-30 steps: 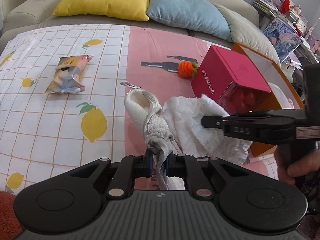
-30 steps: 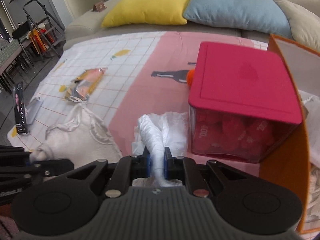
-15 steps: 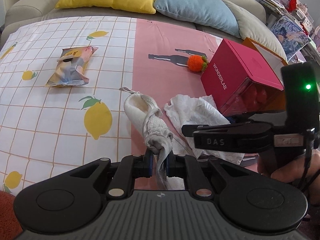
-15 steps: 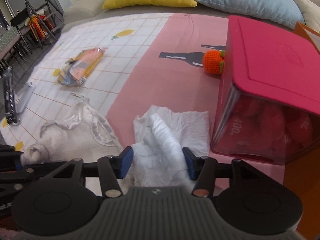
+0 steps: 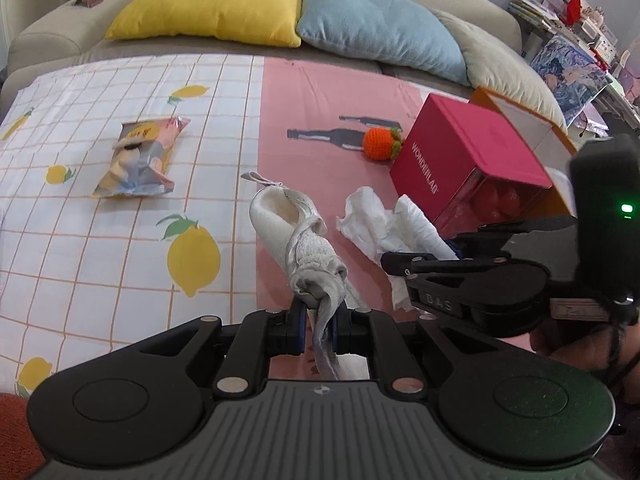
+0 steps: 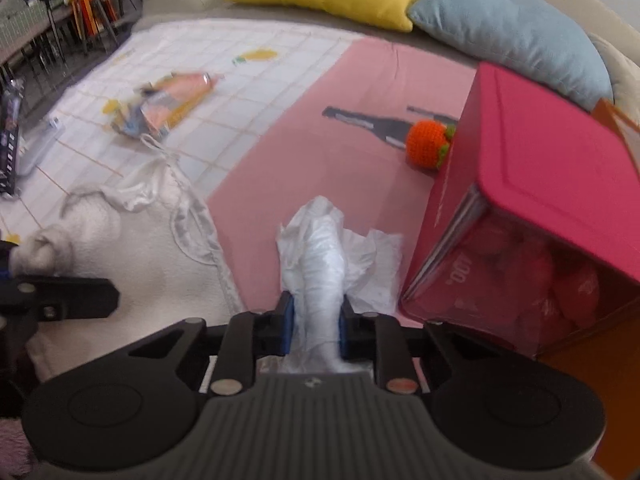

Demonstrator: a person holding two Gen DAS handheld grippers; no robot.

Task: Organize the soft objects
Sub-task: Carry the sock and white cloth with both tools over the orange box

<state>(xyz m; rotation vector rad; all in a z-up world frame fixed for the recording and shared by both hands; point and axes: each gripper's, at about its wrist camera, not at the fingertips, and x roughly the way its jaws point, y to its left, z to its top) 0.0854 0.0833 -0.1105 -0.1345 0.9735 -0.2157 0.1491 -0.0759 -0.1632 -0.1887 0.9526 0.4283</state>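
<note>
A white knit cloth [image 5: 292,220] lies on the pink part of the sheet, its grey end pinched in my left gripper [image 5: 322,320], which is shut on it. To its right sits a crumpled white tissue cloth [image 5: 376,220]. My right gripper [image 5: 448,252] comes in from the right over that tissue. In the right wrist view a rolled fold of the tissue cloth [image 6: 324,240] stands between the blue pads of the right gripper [image 6: 316,320]. Its jaws are closing and pressing on the fold. The knit cloth [image 6: 120,240] spreads to the left there, beside a left finger [image 6: 60,292].
A red lidded box [image 5: 468,160] stands right of the tissue, against an orange carton [image 5: 520,112]. An orange crochet fruit [image 5: 380,143] lies behind it. A snack packet [image 5: 140,156] rests on the lemon-print sheet. Yellow [image 5: 208,4] and blue [image 5: 376,24] pillows line the sofa back.
The right gripper let go of the tissue fold, opened wide, shifted slightly and closed on the tissue again. The left gripper kept its hold on the knit cloth and stayed put.
</note>
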